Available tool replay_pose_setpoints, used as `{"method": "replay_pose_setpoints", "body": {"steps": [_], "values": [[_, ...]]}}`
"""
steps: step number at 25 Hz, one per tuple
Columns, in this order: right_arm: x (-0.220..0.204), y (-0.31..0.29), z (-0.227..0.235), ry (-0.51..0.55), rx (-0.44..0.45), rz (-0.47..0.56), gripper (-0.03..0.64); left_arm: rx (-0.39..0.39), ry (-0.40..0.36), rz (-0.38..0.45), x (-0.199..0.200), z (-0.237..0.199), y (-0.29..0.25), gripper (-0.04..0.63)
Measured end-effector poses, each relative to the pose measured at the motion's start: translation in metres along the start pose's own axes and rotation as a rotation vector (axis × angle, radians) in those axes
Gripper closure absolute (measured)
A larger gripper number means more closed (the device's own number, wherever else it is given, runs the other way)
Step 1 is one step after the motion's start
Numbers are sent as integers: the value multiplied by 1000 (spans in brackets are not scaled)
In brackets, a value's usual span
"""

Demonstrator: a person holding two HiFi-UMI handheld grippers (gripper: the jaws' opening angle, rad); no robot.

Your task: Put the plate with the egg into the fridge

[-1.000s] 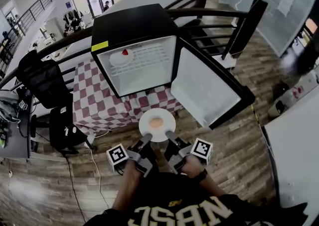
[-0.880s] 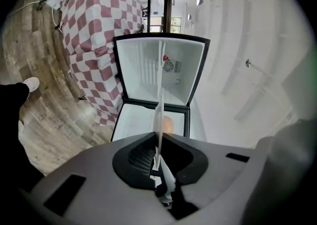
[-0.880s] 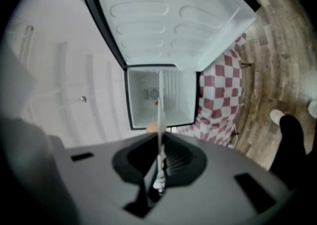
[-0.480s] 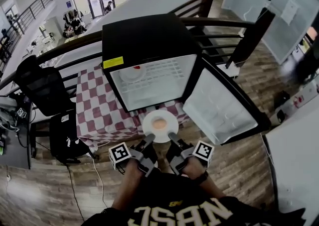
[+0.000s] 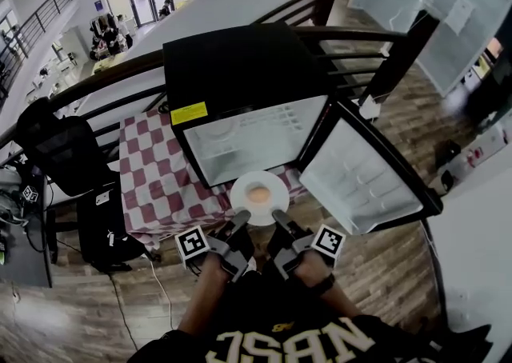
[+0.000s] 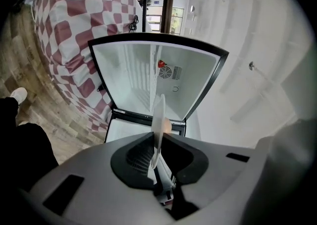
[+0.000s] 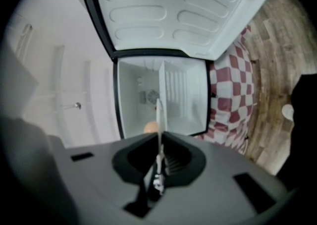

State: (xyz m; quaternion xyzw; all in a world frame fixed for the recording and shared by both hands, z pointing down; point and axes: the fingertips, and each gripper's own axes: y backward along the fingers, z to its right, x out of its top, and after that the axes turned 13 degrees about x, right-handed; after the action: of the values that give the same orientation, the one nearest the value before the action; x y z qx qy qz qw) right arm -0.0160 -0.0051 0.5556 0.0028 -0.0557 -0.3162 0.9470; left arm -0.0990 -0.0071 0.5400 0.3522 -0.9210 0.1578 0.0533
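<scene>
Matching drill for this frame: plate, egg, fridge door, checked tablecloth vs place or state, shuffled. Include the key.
1 plate
2 egg
3 fridge door
4 checked tablecloth

a swung open
b under the fridge
c gripped at its rim by the left gripper and the right gripper
d lying on the plate

Pairs: 1-c, 2-d, 3-a, 4-b

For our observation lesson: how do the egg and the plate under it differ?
The egg is small, rounded and orange; the plate is wide, flat and white. The left tongs and right tongs clamp the plate's near rim; neither touches the egg. Shared: both are held before the open fridge.
</scene>
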Motion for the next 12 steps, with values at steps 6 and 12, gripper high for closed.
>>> {"method": "replay_pose_setpoints", "body": {"steps": [6,12], "values": [[11,-9,1,-10,-2,17,583,3,7,-7,7,2,-13,549],[27,-34,8,-47,19,20,583,-16,18,28,29,2,-33,533]]}}
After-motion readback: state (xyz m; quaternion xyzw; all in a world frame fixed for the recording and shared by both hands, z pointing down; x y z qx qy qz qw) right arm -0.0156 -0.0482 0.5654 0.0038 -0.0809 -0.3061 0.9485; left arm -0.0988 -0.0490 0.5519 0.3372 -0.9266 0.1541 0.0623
